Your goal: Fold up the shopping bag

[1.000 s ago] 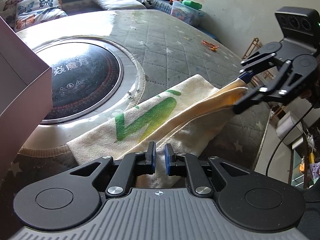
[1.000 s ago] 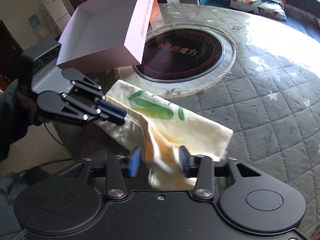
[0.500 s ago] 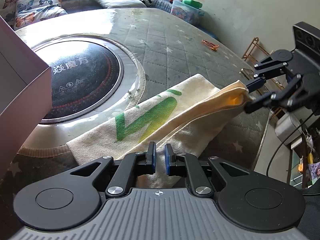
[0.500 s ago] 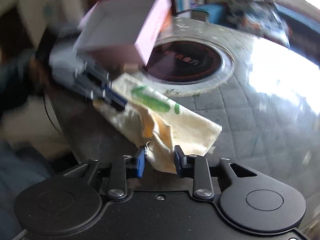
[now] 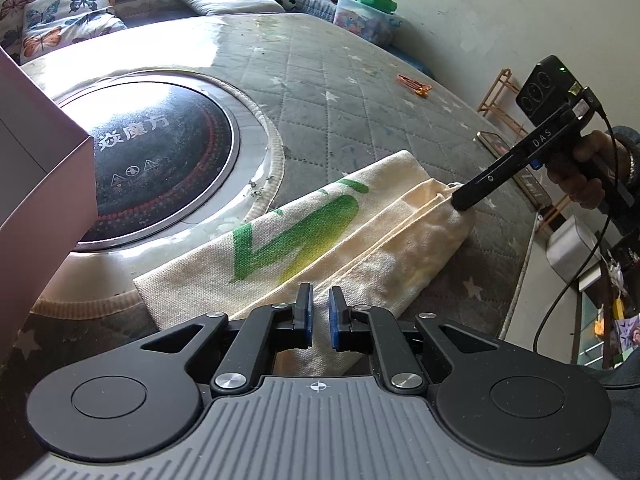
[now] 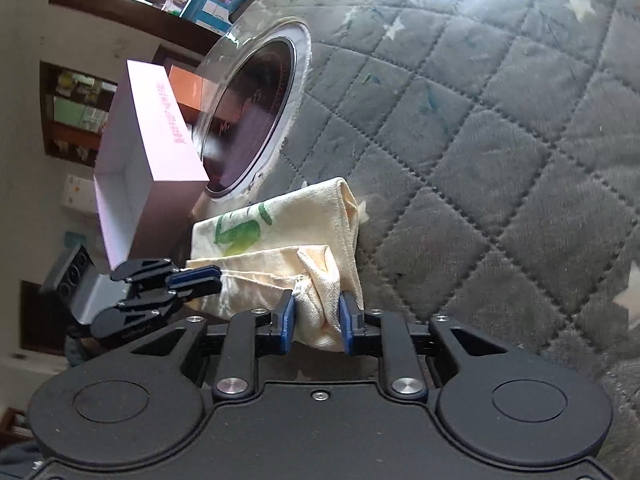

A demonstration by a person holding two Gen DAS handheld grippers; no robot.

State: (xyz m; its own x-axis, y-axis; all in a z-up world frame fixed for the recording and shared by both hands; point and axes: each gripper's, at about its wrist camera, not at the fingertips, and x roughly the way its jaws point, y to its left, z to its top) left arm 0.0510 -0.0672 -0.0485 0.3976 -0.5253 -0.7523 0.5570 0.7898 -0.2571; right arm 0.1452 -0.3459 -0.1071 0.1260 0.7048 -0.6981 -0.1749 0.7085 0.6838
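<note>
A cream canvas shopping bag with a green printed mark is laid as a long folded strip on the quilted grey cover of a round bench, just beside the black glass hotplate set into the bench's middle. Its near end is pinched by the left tool, whose blue pads are almost together on the thin cloth. Its far end, where the cloth is bunched, is clamped by the right tool; the jaws of that tool have just been closing, and a wad of canvas is seen pressed between the pads. The right tool is held by a hand at the right of the scene. A pink open box stands left of the hotplate. Butterfly cushions lie on a sofa at the far side.
</note>
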